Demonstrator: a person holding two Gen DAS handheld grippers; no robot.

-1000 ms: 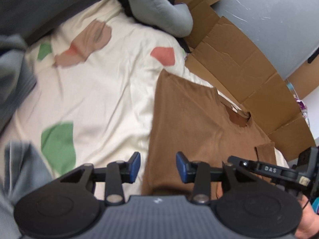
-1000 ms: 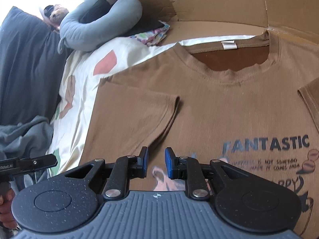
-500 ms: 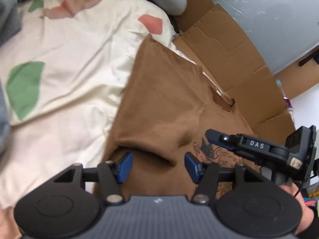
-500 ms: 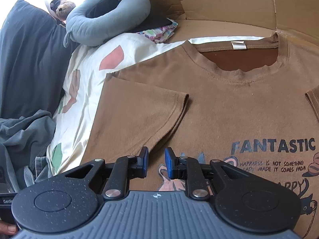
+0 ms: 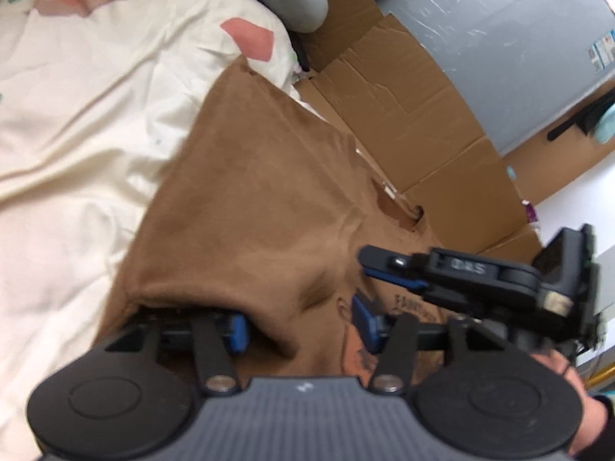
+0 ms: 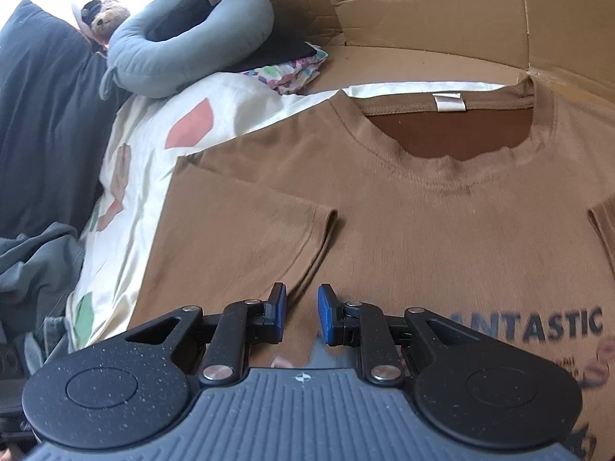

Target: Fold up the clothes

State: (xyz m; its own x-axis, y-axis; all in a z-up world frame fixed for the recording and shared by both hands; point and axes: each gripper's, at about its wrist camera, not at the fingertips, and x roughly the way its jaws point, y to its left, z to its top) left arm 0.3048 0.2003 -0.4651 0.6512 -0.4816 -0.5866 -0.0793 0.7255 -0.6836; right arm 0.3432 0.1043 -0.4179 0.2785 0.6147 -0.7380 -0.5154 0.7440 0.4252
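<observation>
While the brown T-shirt (image 6: 442,238) is lying face up on the patterned bedsheet (image 5: 84,123) beside the cardboard (image 5: 415,115), the left gripper (image 5: 300,326) is closing its fingers around a raised fold of the shirt's side. The right gripper (image 6: 301,307) is hovering over the chest, fingers slightly apart, gripping nothing.

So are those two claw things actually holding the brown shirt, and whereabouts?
The left gripper is closing around a raised fold at the brown T-shirt's side edge. The right gripper holds nothing.
</observation>
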